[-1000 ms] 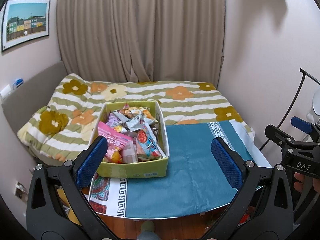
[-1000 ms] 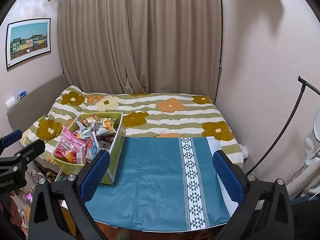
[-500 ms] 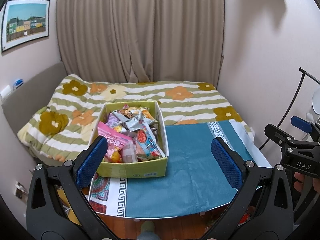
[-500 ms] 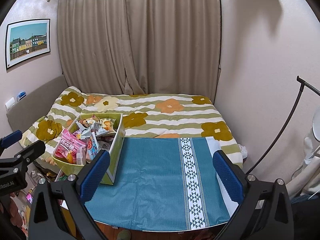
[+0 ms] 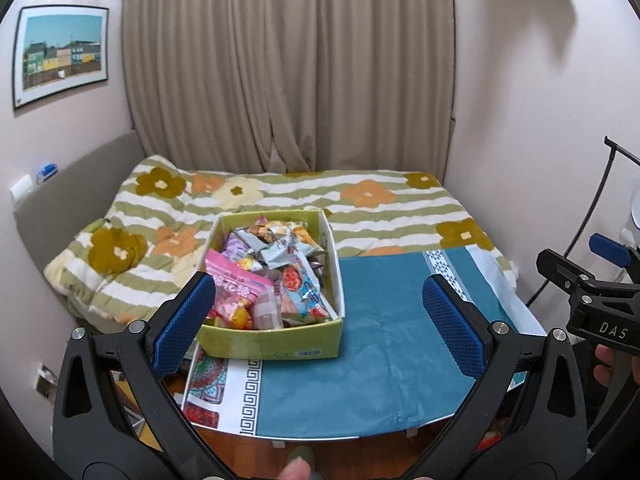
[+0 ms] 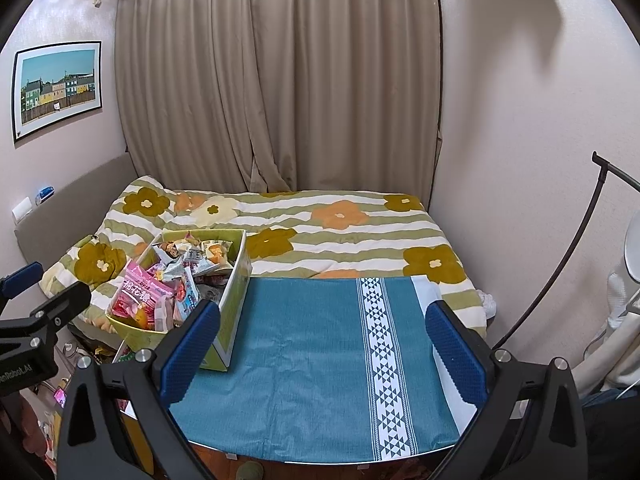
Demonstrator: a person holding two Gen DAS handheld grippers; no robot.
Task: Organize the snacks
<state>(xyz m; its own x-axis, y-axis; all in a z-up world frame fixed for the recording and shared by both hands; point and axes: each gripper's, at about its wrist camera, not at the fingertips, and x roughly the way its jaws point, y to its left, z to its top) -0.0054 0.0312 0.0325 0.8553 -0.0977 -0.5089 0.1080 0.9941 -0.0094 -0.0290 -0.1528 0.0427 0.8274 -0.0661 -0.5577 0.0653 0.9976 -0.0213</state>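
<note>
Snacks (image 5: 264,276) are sitting heaped in the green box (image 5: 272,344) on the table (image 5: 380,360), just ahead-left of our left gripper (image 5: 316,320); we are holding both jaws released, empty. Right gripper (image 6: 320,348) is facing bare cloth, box far left. Left is nearer.

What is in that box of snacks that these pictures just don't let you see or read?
- Lower snacks: in both views the top packets bury whatever lies under them in the green box.
- Pink packet: in the left view the left gripper finger covers its corner.
- Box label: too small to read.
- Box's near end: in the right view the right gripper finger hides it.
</note>
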